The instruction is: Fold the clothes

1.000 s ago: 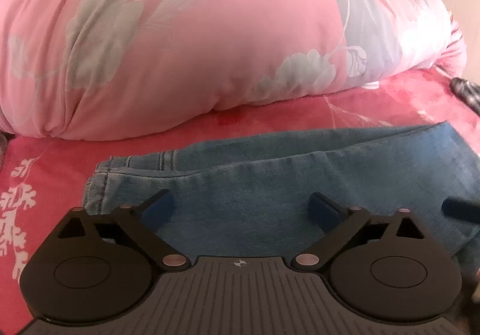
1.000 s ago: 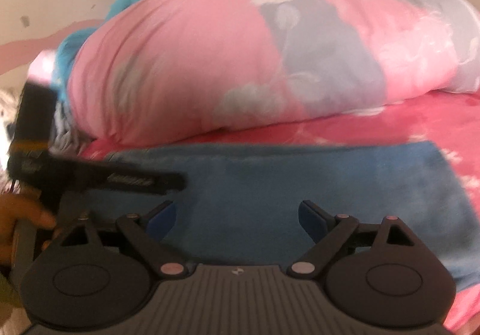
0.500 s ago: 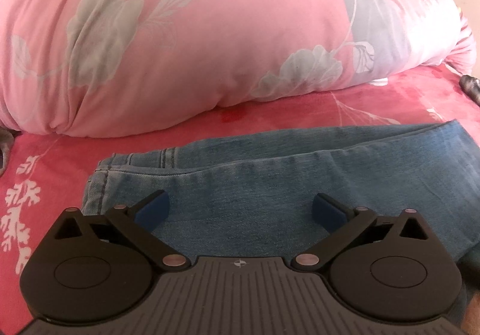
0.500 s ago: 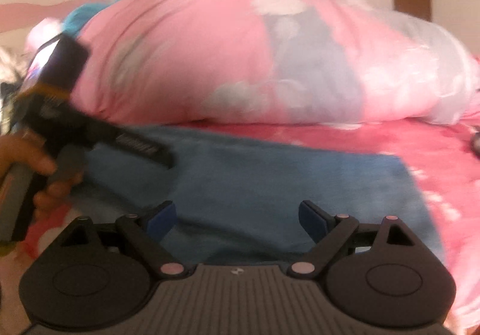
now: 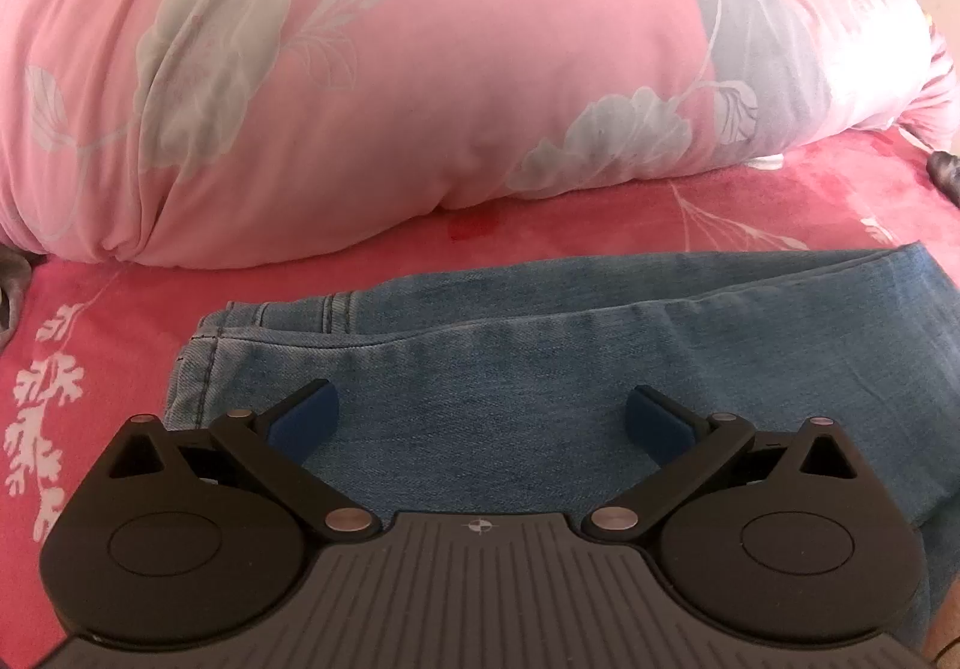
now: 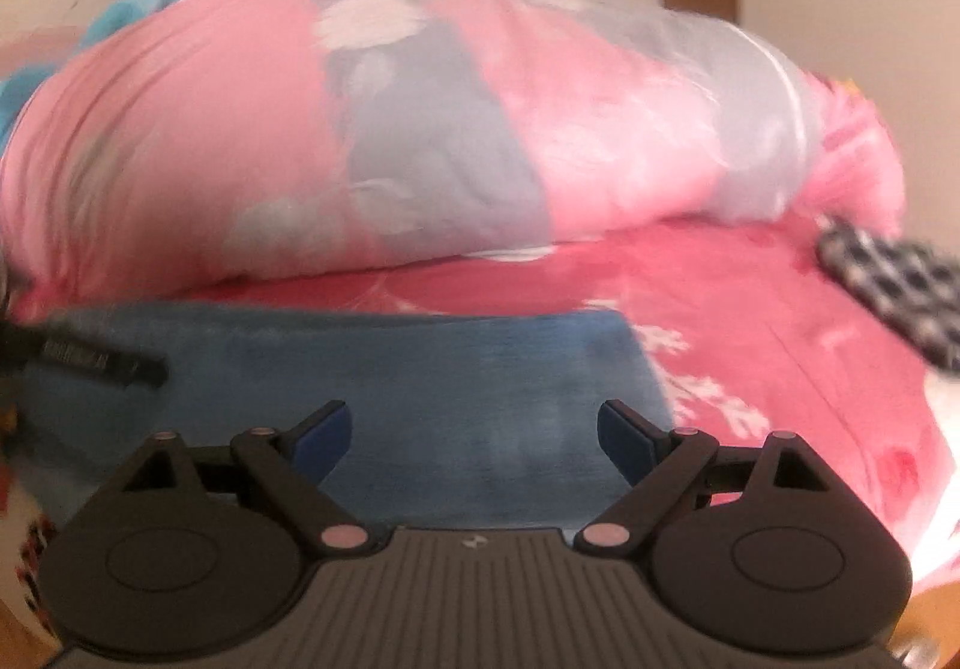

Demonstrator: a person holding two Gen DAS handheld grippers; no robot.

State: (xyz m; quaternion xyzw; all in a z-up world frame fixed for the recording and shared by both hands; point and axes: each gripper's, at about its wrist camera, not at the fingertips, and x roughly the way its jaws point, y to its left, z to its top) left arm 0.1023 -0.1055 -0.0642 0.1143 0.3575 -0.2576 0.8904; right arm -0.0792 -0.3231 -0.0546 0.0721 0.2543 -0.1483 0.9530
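**Q:** Firstly, in the left wrist view, what is lying where, and what is the tool doing?

**A:** The jeans [image 5: 540, 369] are lying folded lengthwise on the red floral bedsheet [image 5: 78, 357], just in front of the rolled pink duvet [image 5: 390, 87]. The left gripper [image 5: 483, 420] is hanging over the denim with its fingers spread wide and nothing between them. The stitched end of the jeans is sitting just beyond the left blue pad [image 5: 303, 420]. The top layer's edge is running across the jeans on the duvet side.

**Q:** What is risking failure here?

**A:** Probably a shallow pinch. If the pads are closing on the top layer only, the lower layer is likely to be staying on the sheet and the fold is coming apart. Whether the pads are touching the cloth cannot be told.

**Q:** And the right wrist view?

**A:** The picture is blurring, so detail is poor. The right gripper [image 6: 474, 435] is likewise released and empty, hovering above the jeans [image 6: 390, 369] near their squared end, away from the duvet [image 6: 420, 141]. The left tool's dark finger [image 6: 102, 366] is showing over the denim's far left. A checked cloth [image 6: 888, 291] is lying well apart on the bedsheet [image 6: 780, 369].

**Q:** The hazard on this side?

**A:** Judging from the smear, the tool may be moving fast. A hasty closure could be missing the hem, snagging the sheet with it, or lifting unevenly against the other side and skewing the fold.
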